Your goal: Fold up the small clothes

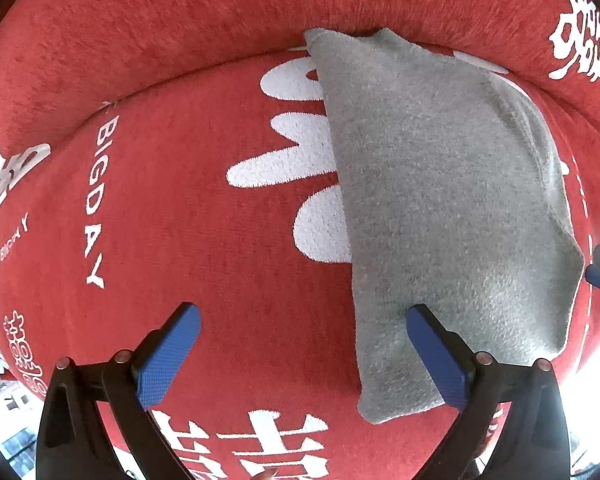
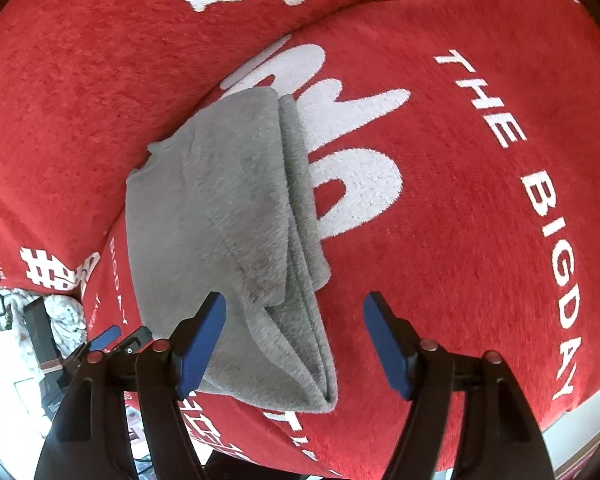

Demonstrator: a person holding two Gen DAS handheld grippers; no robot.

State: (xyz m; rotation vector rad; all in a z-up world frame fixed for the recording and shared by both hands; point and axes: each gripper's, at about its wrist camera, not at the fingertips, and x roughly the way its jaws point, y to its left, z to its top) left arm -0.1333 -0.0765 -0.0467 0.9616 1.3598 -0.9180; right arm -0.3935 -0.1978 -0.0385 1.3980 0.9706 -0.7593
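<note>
Grey fleece garment [image 2: 228,216], folded, centre-left of frame on red sofa cover [image 2: 460,200]: likely soft, light, limp; pinch layered lower edge; left gripper [image 1: 304,354] and right gripper [image 2: 294,338] both spread, empty

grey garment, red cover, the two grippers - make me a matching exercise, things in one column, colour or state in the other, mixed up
Things:
1. grey garment
2. red cover
3. lettering on the cover
4. left gripper

Colour or state:
a. white
b. jaws wide apart, one blue pad over the cloth's edge
c. folded in layers, lying flat
d. spread under everything

Pairs: 1-c, 2-d, 3-a, 4-b
</note>
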